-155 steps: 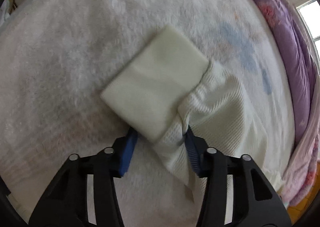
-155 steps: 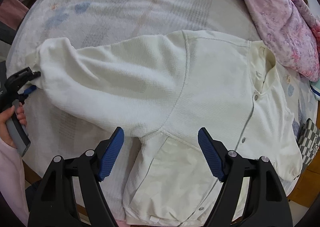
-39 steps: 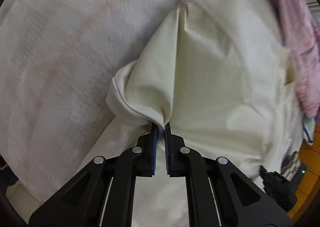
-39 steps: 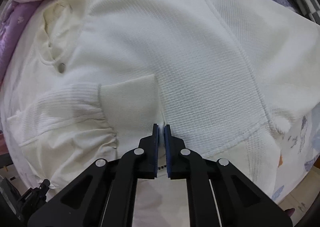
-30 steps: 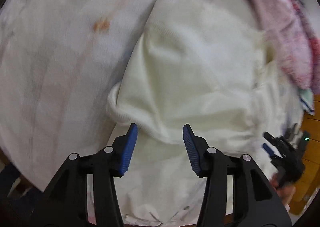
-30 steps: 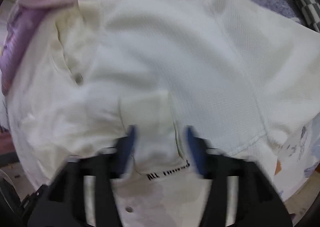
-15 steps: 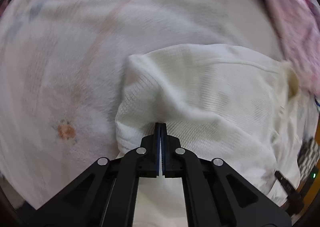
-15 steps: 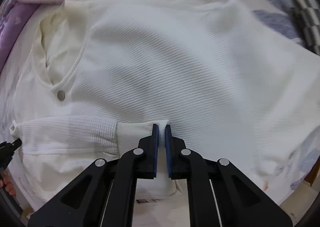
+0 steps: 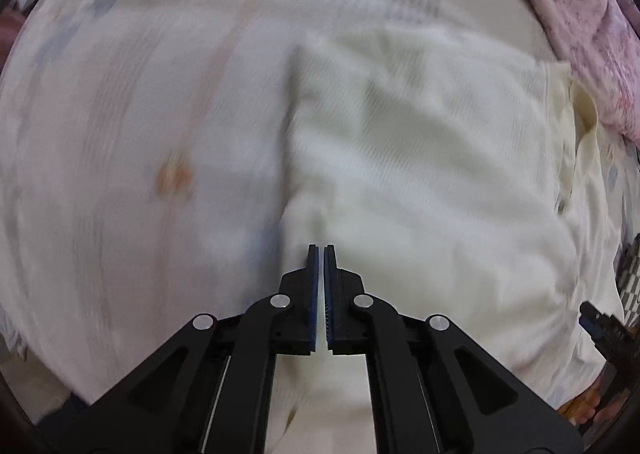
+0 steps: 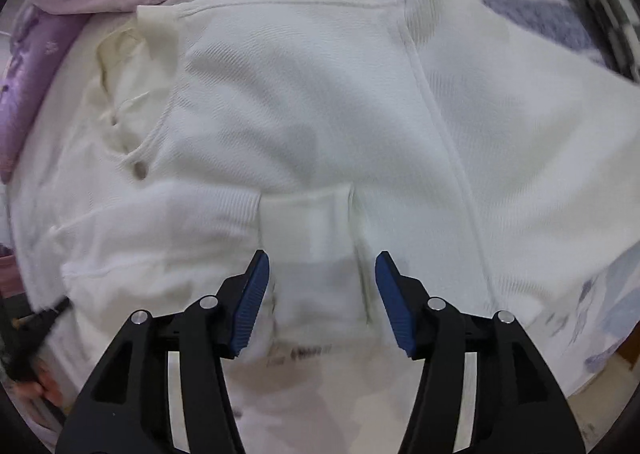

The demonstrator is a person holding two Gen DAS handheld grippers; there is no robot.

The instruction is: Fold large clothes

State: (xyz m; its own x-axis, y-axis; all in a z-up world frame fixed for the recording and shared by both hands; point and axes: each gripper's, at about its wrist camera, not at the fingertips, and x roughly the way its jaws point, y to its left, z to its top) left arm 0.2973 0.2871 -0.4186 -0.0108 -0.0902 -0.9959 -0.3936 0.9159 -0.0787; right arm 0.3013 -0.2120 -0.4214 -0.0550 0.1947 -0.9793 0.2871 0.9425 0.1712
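The white cardigan (image 10: 320, 114) lay flat on the bed sheet (image 9: 120, 114), w/ a pink-purple quilt (image 10: 60, 14) touching its collar side and a checkered cloth (image 10: 604, 2) near the far corner. Right gripper (image 10: 322, 294) was released, its pads wide apart over the folded-in sleeve cuff (image 10: 308, 222). Left gripper (image 9: 319, 254) had its pads nearly together; the blur hid whether fabric was between them. Only the left view showed an orange spot (image 9: 174, 176) on the sheet; only the right view showed a button (image 10: 140, 168).
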